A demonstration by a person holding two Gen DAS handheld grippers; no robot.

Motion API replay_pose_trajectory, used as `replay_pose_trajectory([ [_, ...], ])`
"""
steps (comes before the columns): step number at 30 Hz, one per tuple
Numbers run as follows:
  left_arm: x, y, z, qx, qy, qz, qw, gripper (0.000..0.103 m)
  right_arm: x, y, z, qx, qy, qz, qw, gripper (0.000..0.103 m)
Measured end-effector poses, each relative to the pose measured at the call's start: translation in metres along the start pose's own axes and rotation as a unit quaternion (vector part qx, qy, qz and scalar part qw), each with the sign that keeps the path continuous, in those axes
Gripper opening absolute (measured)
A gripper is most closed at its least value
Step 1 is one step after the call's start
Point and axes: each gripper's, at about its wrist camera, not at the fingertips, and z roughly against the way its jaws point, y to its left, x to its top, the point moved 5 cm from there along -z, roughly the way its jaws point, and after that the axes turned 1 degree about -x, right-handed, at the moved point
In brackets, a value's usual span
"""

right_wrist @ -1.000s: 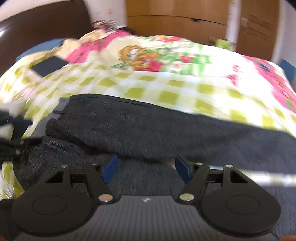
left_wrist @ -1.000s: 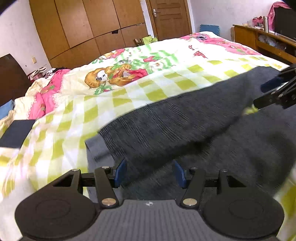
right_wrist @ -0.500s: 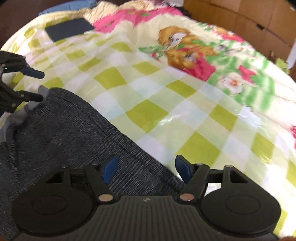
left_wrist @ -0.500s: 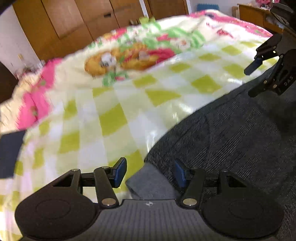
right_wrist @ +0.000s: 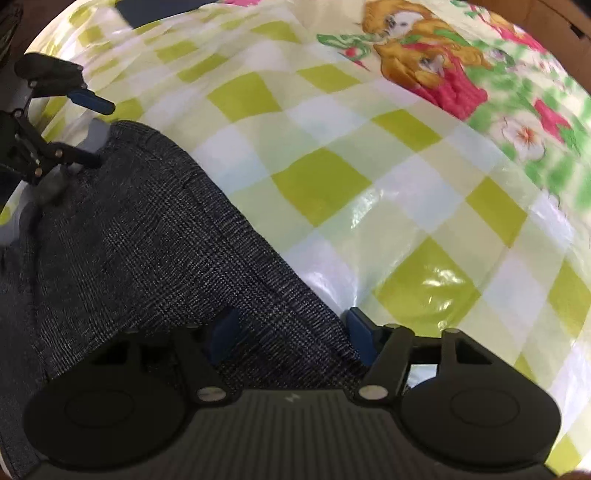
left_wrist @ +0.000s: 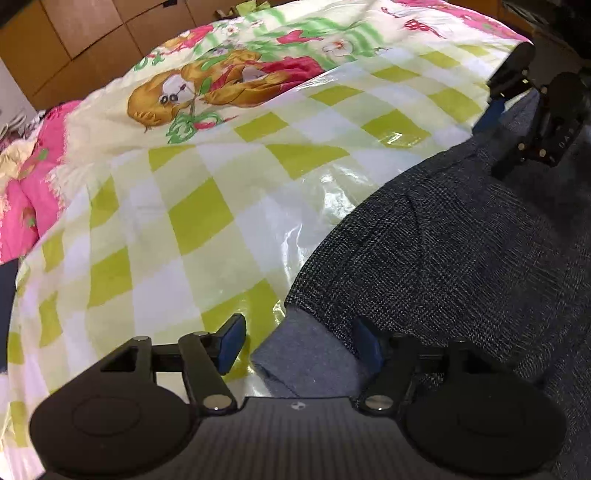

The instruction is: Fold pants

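– What sort of place is this?
– A home bedroom: a bed under a glossy checked quilt (left_wrist: 207,206) printed with cartoon bears, wooden wardrobe doors (left_wrist: 74,33) behind, pink bedding (left_wrist: 22,192) bunched at the side.

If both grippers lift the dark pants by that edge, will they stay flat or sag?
The pants will probably sag between the grippers: the knit already drapes in soft creases. They may slide easily, since the sheet looks glossy. Likely light, being thin at the cuff.
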Motion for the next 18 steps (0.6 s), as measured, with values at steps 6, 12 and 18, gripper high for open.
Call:
replay_pose_trajectory([
  [6, 0.002, 0.004, -0.015, -0.019, 0.03, 0.015, 0.9993, 0.071, 0.0, 0.002, 0.006, -0.012, -0.005, -0.018, 1.0, 0.028],
  [12, 0.004, -0.01, -0.005, -0.012, 0.03, -0.01, 0.9994, 0.04, -0.001, 0.004, 0.023, -0.034, -0.023, -0.032, 0.999, 0.011],
  [18, 0.004, -0.02, 0.035, 0.036, -0.01, -0.023, 0.999, 0.025, -0.011, 0.035, 0.075, -0.059, -0.061, -0.012, 0.996, 0.009],
])
